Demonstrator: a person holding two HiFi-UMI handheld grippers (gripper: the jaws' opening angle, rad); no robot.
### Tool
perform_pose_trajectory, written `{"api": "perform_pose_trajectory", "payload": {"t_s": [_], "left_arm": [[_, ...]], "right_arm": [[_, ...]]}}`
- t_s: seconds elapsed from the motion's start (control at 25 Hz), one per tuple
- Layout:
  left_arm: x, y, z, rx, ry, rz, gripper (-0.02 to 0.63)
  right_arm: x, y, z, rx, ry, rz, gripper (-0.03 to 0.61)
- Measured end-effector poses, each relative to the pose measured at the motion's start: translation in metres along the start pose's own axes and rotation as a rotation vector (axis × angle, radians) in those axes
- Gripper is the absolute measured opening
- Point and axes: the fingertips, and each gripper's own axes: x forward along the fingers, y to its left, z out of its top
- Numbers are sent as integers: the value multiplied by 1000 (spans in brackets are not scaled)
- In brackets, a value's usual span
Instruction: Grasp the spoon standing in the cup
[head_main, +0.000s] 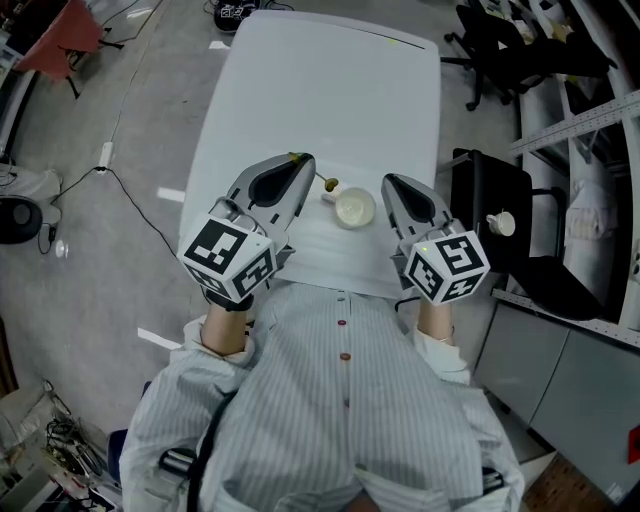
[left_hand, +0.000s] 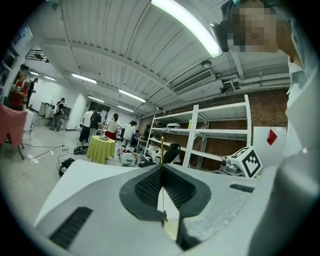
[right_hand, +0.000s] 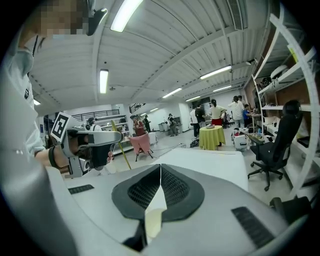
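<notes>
I am seeing the left gripper (head_main: 297, 165) with its jaws fully closed, and they are pinching the thin golden handle of the spoon (left_hand: 161, 155). In the left gripper view the handle is running straight up the seam where the two dark pads are meeting; part of it is standing above the jaw tips and part is hanging below them. From the right gripper view the spoon (right_hand: 121, 145) is showing as a long yellow stick, tilted, crossing the left jaws with both ends free.

In the head view the lower end of the spoon (head_main: 330, 186) is lying just to the right of the left jaw tips, close beside the rim of the cup (head_main: 355, 210). I cannot tell if it is touching the rim or if it is hanging above it.

The cup is sitting on the white table (head_main: 320, 90), between the two pairs of jaws: to the right of the left jaws and just to the left of the right jaws, a little behind both tips.

The right gripper (right_hand: 160, 170) is also keeping its jaws together, pads meeting at the tip, and nothing is sitting between them.
</notes>
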Motion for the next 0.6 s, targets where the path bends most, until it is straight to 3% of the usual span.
{"api": "perform_pose_trajectory", "payload": {"t_s": [0.6], "left_arm": [[-14,1,5,5,-14,30,8]], "right_arm": [[-6,-1,7,-12,-5,19,9]]}}
